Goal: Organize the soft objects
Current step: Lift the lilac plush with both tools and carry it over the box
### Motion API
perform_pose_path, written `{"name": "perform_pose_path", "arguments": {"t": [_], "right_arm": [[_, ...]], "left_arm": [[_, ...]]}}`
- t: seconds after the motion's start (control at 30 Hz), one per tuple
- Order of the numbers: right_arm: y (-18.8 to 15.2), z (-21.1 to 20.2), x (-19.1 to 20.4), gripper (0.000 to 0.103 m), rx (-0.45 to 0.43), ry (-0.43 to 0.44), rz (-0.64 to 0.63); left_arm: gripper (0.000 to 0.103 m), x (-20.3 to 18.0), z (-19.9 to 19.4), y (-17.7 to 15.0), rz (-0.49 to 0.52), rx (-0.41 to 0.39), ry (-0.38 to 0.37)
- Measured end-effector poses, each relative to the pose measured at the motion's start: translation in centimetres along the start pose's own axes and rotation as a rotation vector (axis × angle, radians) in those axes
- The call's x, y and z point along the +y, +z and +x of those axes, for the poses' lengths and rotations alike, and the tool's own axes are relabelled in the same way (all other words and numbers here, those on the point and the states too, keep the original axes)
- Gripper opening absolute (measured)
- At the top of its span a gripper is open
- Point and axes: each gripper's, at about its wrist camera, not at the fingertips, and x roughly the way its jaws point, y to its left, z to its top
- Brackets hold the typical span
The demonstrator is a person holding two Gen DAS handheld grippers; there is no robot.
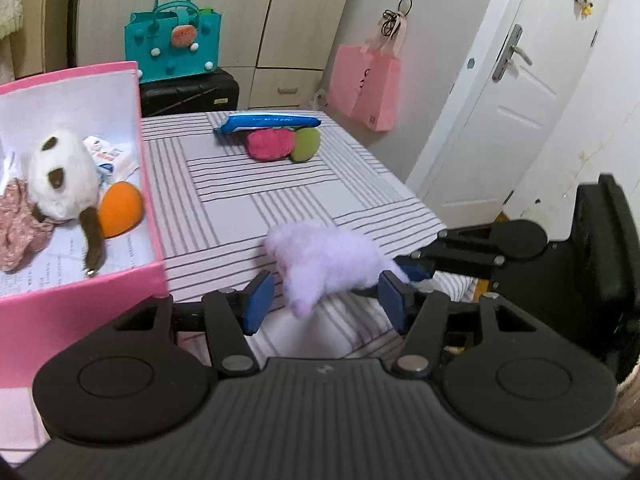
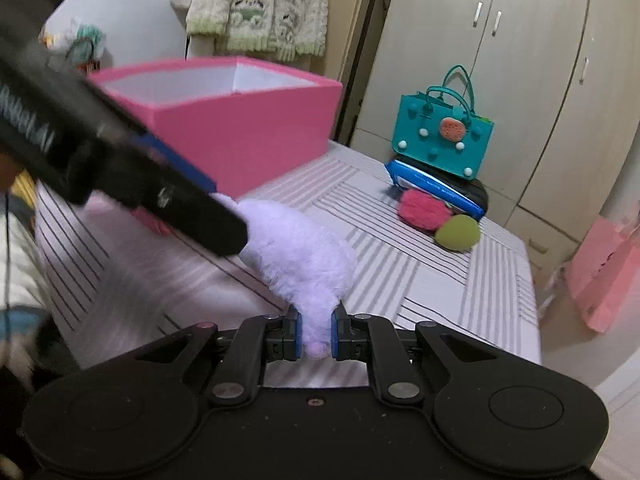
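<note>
A fluffy lilac plush (image 1: pixel 324 260) lies at the near edge of the striped table (image 1: pixel 240 200). My right gripper (image 2: pixel 318 332) is shut on its narrow end (image 2: pixel 316 320); in the left wrist view the right gripper (image 1: pixel 414 274) comes in from the right. The left gripper (image 1: pixel 326 304) is open, its blue pads standing either side of the plush without squeezing it. One of its fingers (image 2: pixel 192 208) crosses the plush's far end. The pink box (image 1: pixel 150 200) on the left holds a panda toy (image 1: pixel 60 176), an orange ball (image 1: pixel 120 208) and a floral cloth (image 1: pixel 20 224).
At the table's far side lie a blue pack (image 1: pixel 268 122), a magenta fluffy ball (image 1: pixel 268 145) and a green ball (image 1: pixel 306 144). Behind it a teal bag (image 1: pixel 172 40) sits on a black case (image 1: pixel 188 92). A pink paper bag (image 1: pixel 368 88) hangs by the white door (image 1: pixel 500 112).
</note>
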Motion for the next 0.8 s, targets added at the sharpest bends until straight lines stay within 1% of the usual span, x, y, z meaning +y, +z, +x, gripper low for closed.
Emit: {"name": "perform_pose_path", "arguments": {"t": [0.13,0.17,0.23,0.27,0.3,0.33,0.4,0.57,0.6,0.67,0.7,0.8], "right_arm": [[-0.7,0.5,-0.6,0.018,0.029,0.021,-0.007],[-0.8,0.5,-0.7,0.020,0.026,0.034,0.001],[-1.1,0.6,-1.1,0.035,0.024,0.063,0.025],[-1.2,0.6,-1.3,0.039,0.020,0.078,0.042],[-1.3,0.6,-1.5,0.047,0.013,0.095,0.060],[-1.4,0.7,-1.6,0.051,0.008,0.109,0.074],[-1.6,1.2,-1.9,0.051,0.013,0.128,0.094],[-1.7,1.6,-2.2,0.061,0.010,0.175,0.101],[-1.8,1.5,-2.3,0.063,0.012,0.185,0.098],[-1.9,1.1,-2.3,0.064,0.009,0.193,0.099],[-2.1,1.0,-2.4,0.064,0.011,0.203,0.098],[-2.3,0.6,-2.5,0.068,0.013,0.248,0.090]], "left_arm": [[0.057,-0.2,2.1,0.4,-0.020,-0.002,-0.007],[0.057,-0.1,2.7,0.5,-0.029,0.006,0.000],[0.057,0.0,3.9,0.7,-0.042,0.025,0.009],[0.057,0.1,4.4,0.7,-0.051,0.034,0.011],[0.057,0.3,4.9,0.8,-0.063,0.046,0.014],[0.057,0.4,5.3,0.8,-0.074,0.058,0.018],[0.057,0.8,6.0,0.8,-0.097,0.080,0.027],[0.058,0.6,5.4,0.4,-0.110,0.075,0.061],[0.058,0.7,5.2,0.4,-0.111,0.073,0.060],[0.060,0.7,4.7,0.4,-0.118,0.067,0.054],[0.062,0.7,4.5,0.3,-0.119,0.059,0.049],[0.062,0.6,4.1,0.3,-0.112,0.056,0.041]]}}
